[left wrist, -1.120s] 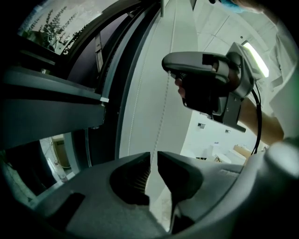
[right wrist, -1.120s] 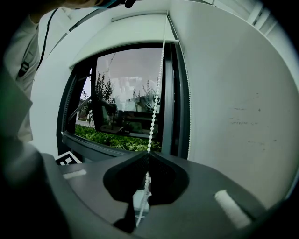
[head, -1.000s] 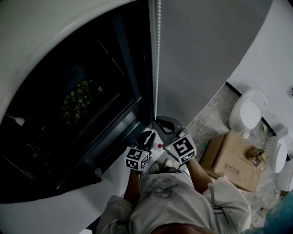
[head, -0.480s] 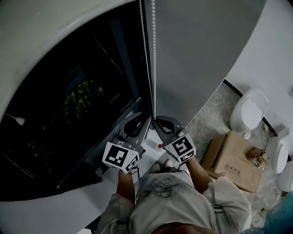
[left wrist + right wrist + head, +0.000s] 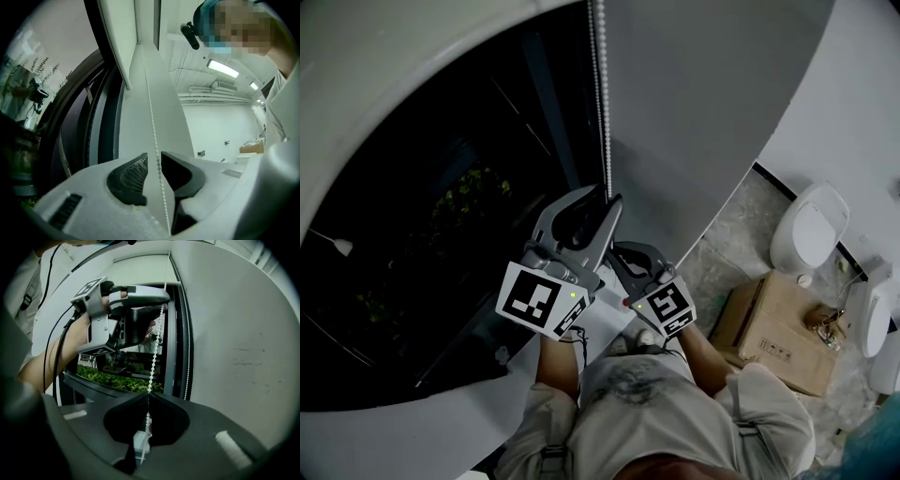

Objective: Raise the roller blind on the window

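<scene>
Landmark: window (image 5: 441, 206), dark glass.
Bead chain (image 5: 602, 94): hangs along the window's right edge, beside the grey wall (image 5: 722, 103).
Left gripper (image 5: 605, 202): higher on the chain. Its own view shows the jaws slightly apart with the chain (image 5: 151, 117) running through the gap (image 5: 153, 164).
Right gripper (image 5: 619, 251): lower, just beneath the left. Its own view shows the tips (image 5: 148, 394) pinched together on the chain (image 5: 154, 352).
Roller blind (image 5: 136, 268): pale panel across the window's top, clear only in the right gripper view.
Plants (image 5: 112, 378): green behind the glass.
Cardboard box (image 5: 773, 328): on the floor, right of the window; head view only.
</scene>
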The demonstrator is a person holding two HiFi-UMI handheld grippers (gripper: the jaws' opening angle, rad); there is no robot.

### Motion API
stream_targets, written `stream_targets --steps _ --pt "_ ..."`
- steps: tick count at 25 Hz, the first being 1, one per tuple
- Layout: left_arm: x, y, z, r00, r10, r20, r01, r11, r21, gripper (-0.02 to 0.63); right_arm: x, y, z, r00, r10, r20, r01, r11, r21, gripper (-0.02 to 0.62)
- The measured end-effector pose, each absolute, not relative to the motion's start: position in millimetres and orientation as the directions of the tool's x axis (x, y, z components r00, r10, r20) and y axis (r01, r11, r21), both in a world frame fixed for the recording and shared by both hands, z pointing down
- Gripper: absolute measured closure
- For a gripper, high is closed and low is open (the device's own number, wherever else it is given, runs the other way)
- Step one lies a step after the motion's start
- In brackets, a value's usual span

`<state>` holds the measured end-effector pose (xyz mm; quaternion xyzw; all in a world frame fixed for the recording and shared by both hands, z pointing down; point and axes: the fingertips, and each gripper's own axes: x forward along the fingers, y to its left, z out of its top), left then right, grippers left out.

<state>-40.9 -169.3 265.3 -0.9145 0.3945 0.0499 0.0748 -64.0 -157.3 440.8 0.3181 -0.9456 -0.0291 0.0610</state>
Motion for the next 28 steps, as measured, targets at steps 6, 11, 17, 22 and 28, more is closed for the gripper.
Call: stream_targets --steps 6,11,17,22,28 --pt "-38 -173 256 0.674 -0.722 -0.157 -0.738 -0.662 -0.126 0.578 -67 -158 441 -0.792 -0.603 0.097 -0.596 0.798 0.093 0.584" --pt "-41 -174 263 0.64 -0.754 -0.149 -0.768 -0.623 -0.148 0.594 -68 -158 442 -0.789 -0.606 0.102 -0.598 0.795 0.097 0.584" --pt "-42 -171 284 0.655 -0.747 -0.118 -0.756 -0.648 -0.096 0.594 -66 -159 463 -0.779 -0.61 0.148 -0.602 0.792 0.096 0.584" --pt "-44 -169 300 0.655 -0.749 -0.1 -0.755 -0.652 -0.061 0.595 -67 -158 479 -0.774 -0.609 0.173 -0.603 0.793 0.09 0.584" --pt "-45 -171 325 0.653 -0.755 -0.062 -0.757 -0.653 -0.019 0.595 -66 -160 504 -0.762 -0.609 0.221 -0.607 0.79 0.085 0.584"
